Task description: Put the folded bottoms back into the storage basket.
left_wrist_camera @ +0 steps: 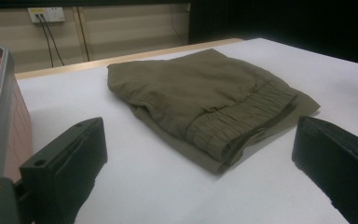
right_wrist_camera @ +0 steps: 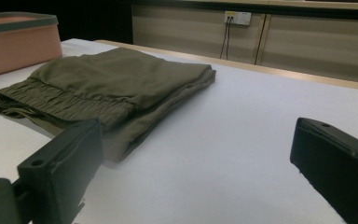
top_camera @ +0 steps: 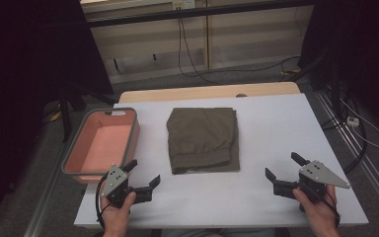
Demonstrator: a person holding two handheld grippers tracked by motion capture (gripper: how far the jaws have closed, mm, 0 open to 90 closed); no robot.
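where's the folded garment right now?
In the high view the folded olive garment lies mid-table on the white table, just right of the pink bin, ahead of both open grippers and apart from them.

A white table (top_camera: 276, 128) carries folded olive trousers (top_camera: 203, 139) at its middle (waistband nearest) and a pink bin (top_camera: 101, 143) at left.

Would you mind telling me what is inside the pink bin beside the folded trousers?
The pink bin shows a bare pink floor with nothing in it in the high view. Its near corner is covered by the left gripper, so that part cannot be checked.
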